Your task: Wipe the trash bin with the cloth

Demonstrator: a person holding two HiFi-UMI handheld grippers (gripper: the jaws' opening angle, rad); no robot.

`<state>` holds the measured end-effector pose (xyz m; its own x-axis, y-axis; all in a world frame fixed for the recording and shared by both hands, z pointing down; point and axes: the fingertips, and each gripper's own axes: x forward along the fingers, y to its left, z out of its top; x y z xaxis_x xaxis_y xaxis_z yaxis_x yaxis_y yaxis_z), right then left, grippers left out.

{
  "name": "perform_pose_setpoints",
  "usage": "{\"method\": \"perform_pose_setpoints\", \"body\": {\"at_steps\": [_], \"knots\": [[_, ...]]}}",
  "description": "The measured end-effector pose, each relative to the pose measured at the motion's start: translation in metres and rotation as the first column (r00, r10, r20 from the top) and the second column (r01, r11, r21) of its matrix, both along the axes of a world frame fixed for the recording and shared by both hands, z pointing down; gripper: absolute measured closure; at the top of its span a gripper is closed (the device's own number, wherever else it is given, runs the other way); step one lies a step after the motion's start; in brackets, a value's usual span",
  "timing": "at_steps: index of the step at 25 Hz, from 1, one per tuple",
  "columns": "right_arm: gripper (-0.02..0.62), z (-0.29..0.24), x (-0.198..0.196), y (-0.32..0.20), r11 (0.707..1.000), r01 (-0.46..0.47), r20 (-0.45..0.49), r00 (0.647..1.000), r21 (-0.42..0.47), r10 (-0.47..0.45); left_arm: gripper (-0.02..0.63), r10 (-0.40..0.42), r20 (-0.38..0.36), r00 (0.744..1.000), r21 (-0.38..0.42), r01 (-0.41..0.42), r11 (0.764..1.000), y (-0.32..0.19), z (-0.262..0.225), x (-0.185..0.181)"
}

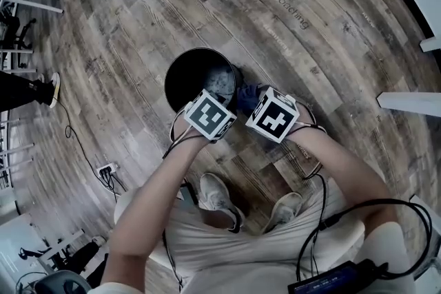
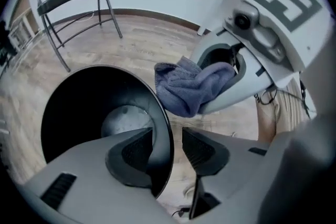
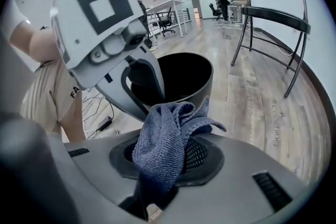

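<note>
- Wood-plank floor (image 1: 138, 3), pale brown, fills the head view; faint lettering is printed on it beyond the bin.
- Person seen from above: both forearms reach down and forward, and two light shoes (image 1: 215, 193) are planted on the floor just behind the grippers.
- Black folding chair (image 3: 273, 13) stands beyond the bin, well apart from it, near the white wall.
- Trash bin (image 1: 180, 76): black, round, upright on the floor in front of the shoes, open at the top, with a pale patch showing at its bottom.
- Left gripper (image 2: 170, 147): tongs wide and straddling the bin's near rim, one pad inside the wall and one outside. The outer pad stands clear of the rim, so there is no grip.
- Right gripper (image 3: 164, 160): tongs narrow and clamped on the cloth, held up just beside the bin's rim on the right, close to the left gripper.
- Cloth (image 3: 163, 139): blue-grey terry, bunched, spilling out past the jaw tips. It sits outside the bin, just beside the rim; contact with the bin cannot be told.
- White power strip (image 1: 107, 169) with cables lies on the floor to the left.
</note>
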<state>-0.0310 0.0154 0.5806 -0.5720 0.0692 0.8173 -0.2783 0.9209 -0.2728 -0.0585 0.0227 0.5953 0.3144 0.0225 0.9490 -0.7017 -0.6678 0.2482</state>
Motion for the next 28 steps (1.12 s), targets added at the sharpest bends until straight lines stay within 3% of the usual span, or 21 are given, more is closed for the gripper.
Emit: {"method": "perform_pose_setpoints", "body": {"at_steps": [5,8,18,28], "knots": [[0.48,0.01,-0.014,-0.001,0.999,-0.028,-0.011,1.0,-0.046,0.028,0.452,0.166,0.055,0.985,-0.048,-0.163,0.985,0.034,0.016,-0.013],[0.479,0.023,-0.018,-0.005,1.0,-0.014,-0.041,0.999,-0.025,0.013,0.587,0.259,0.149,0.954,0.029,-0.266,0.964,0.033,0.027,-0.02],[0.479,0.099,-0.018,-0.015,1.0,0.019,-0.143,0.989,-0.018,-0.021,0.588,0.256,0.109,0.961,0.007,-0.258,0.966,0.029,0.03,-0.02],[0.48,0.191,-0.024,-0.006,0.999,-0.008,-0.197,0.98,-0.036,0.001,0.586,0.283,0.097,0.954,0.014,-0.285,0.958,0.029,0.03,-0.021]]}}
